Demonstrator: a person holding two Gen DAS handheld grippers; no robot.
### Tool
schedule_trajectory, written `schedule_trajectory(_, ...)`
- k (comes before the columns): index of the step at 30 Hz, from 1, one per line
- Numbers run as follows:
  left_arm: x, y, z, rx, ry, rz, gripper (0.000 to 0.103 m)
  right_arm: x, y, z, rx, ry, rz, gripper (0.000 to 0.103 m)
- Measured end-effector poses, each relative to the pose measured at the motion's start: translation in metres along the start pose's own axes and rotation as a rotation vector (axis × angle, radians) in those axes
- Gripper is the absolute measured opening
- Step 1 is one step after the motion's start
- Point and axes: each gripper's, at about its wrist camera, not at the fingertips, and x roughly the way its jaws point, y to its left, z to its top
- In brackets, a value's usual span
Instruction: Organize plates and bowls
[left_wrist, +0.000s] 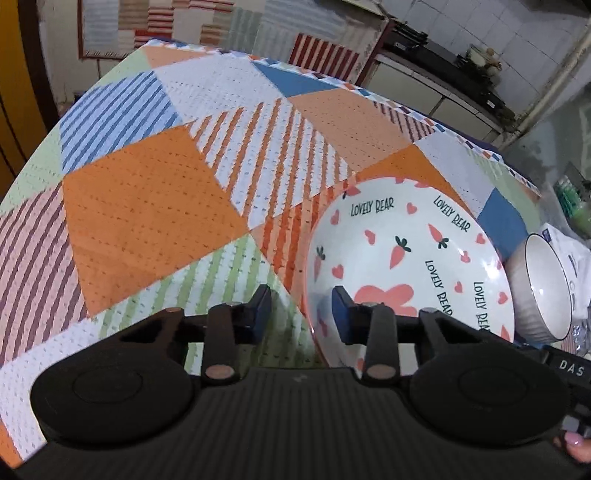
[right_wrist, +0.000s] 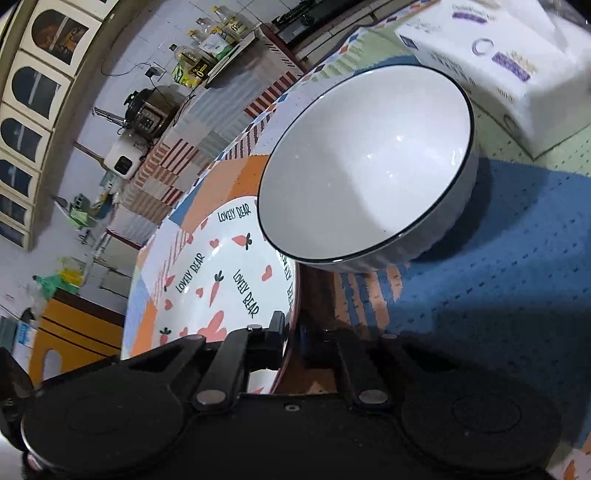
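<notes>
A white plate printed with carrots, hearts and "LOVELY BEAR" (left_wrist: 406, 258) is tilted above the patchwork tablecloth (left_wrist: 147, 206). My left gripper (left_wrist: 301, 314) is open, its jaws astride the plate's near left rim without closing on it. In the right wrist view my right gripper (right_wrist: 291, 334) is shut on the plate's (right_wrist: 221, 280) near rim. A white ribbed bowl with a dark rim (right_wrist: 365, 166) stands on the cloth just beyond the plate; it also shows in the left wrist view (left_wrist: 543, 288), right of the plate.
A white printed box (right_wrist: 491, 62) lies behind the bowl at the table's far right. The table edge (left_wrist: 369, 92) runs along the back. Beyond it are shelves with bottles (right_wrist: 207, 48) and appliances (right_wrist: 144, 110).
</notes>
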Motion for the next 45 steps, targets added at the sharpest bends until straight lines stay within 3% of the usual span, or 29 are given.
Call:
schedule_trajectory(3, 0.001, -0.003, -0.002, 0.005, 0.018, -0.043, 0.018, 0.001, 0.005, -0.001, -0.042, 0.003, -0.013, 0.009)
schedule_trajectory(8, -0.005, -0.001, -0.002, -0.136, 0.018, -0.041, 0.018, 0.001, 0.007, -0.002, -0.021, -0.008, -0.014, 0.011)
schedule_trajectory(12, -0.023, -0.007, 0.000, -0.083, -0.019, -0.043, 0.018, -0.005, 0.012, 0.002, -0.036, 0.018, -0.003, 0.014)
schedule_trajectory(15, -0.039, -0.013, 0.002, -0.014, -0.044, 0.002, 0.018, -0.012, 0.023, 0.002, -0.097, 0.023, 0.012, 0.014)
schedule_trajectory(21, -0.081, 0.007, 0.000, -0.100, -0.042, -0.066, 0.019, -0.033, 0.051, 0.001, -0.198, 0.015, 0.058, 0.015)
schedule_trajectory(31, -0.144, 0.019, -0.048, -0.093, 0.006, -0.074, 0.021, -0.088, 0.089, -0.015, -0.341, 0.014, 0.132, 0.016)
schedule_trajectory(45, -0.205, 0.005, -0.099, 0.005, 0.073, -0.058, 0.021, -0.150, 0.084, -0.063, -0.357, 0.069, 0.132, 0.016)
